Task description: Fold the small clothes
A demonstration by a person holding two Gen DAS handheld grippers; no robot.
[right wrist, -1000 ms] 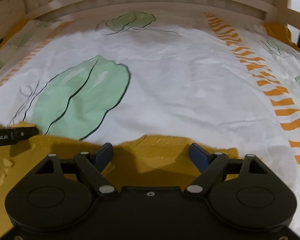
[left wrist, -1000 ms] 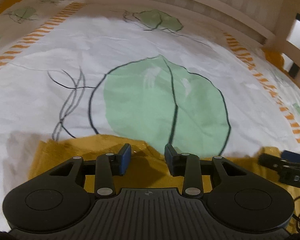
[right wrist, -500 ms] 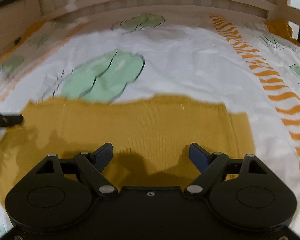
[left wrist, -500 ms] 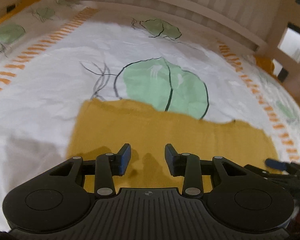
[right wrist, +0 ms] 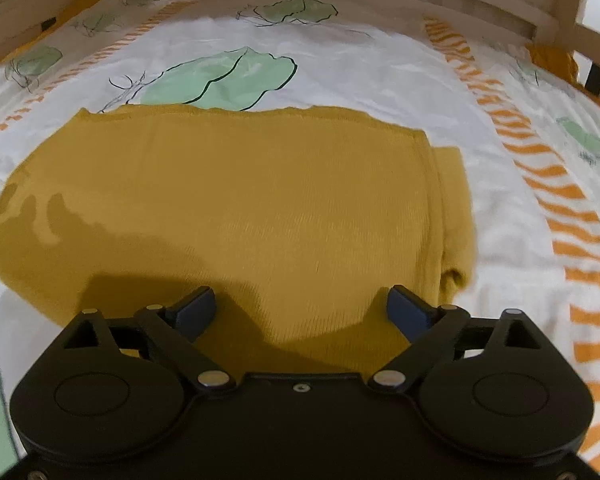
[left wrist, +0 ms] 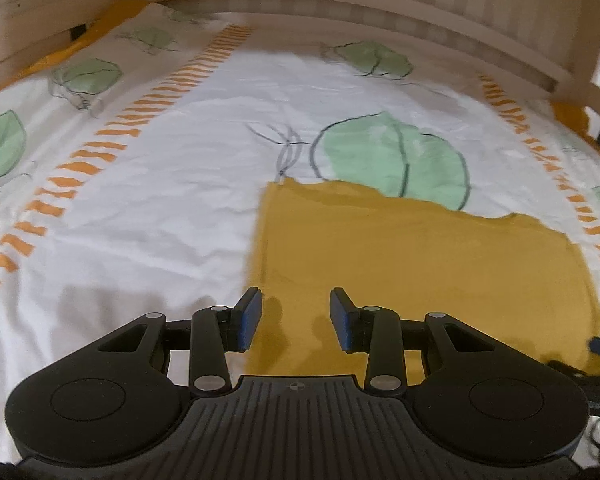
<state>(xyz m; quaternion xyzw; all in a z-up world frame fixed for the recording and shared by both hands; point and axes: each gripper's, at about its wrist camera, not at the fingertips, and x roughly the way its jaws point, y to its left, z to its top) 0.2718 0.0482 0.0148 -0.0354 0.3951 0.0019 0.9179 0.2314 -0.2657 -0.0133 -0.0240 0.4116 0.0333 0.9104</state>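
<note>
Much more of the mustard garment (right wrist: 228, 208) is seen than one second ago, when only its near strip was visible under both tongs; both views are now drawn back from it, and almost the whole piece is shown.

A bed is seen under everything, covered by a white sheet (left wrist: 148, 184) on which green leaves and orange dashed stripes are printed. A pale wooden bed frame (left wrist: 340, 4) is seen behind the far edge of the sheet.

The mustard garment is laid flat on the sheet, near the middle of the bed, as a wide rectangle. Its far edge is laid over the lower part of a large green leaf (left wrist: 396, 160). At the right end, in the right wrist view, a second narrower layer of the same cloth is seen sticking out from under the top layer, and a small rolled bump is formed at its near corner.

The left tongs (left wrist: 296, 316) are kept at a narrow gap over the near left corner of the garment; nothing is held between the blue pads (left wrist: 248, 318). The right tongs (right wrist: 300, 310) are wide and are opening further, above the near edge of the garment, with no cloth gripped between them.
</note>
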